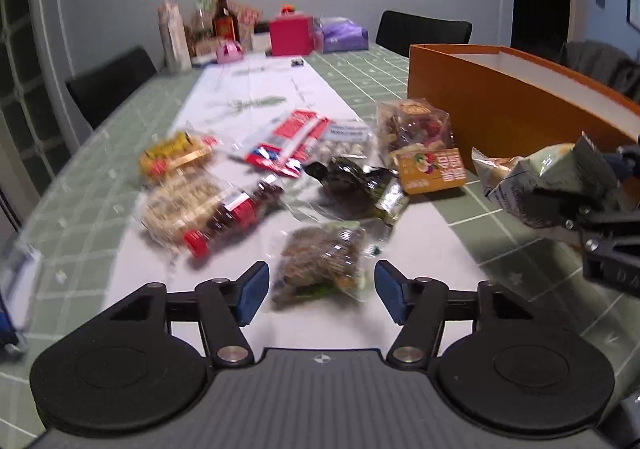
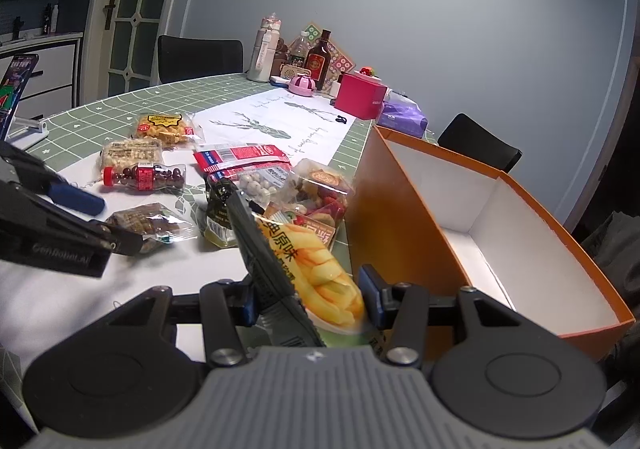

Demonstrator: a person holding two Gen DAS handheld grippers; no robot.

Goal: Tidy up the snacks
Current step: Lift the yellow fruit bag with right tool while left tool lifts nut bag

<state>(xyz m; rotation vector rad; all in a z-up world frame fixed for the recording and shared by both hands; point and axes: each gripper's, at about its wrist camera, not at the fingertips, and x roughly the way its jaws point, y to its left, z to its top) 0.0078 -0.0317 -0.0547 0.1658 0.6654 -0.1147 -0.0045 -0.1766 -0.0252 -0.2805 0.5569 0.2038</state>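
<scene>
My right gripper (image 2: 310,299) is shut on a chips bag (image 2: 308,261) with yellow crisps printed on it, held above the table just left of the open orange box (image 2: 400,217). The bag also shows in the left wrist view (image 1: 536,169), in front of the orange box (image 1: 500,109). My left gripper (image 1: 320,289) is open and empty, low over the table, with a brown nut snack packet (image 1: 324,257) lying between its fingertips. Several more snacks lie ahead: a small red-capped bottle (image 1: 236,213), a red packet (image 1: 288,141), a dark packet (image 1: 352,181).
The orange box has a white inside with nothing visible in it (image 2: 520,229). A white runner (image 2: 280,121) lies on the green checked table. Bottles, a pink box (image 2: 360,95) and a purple pack stand at the far end. Black chairs stand around the table.
</scene>
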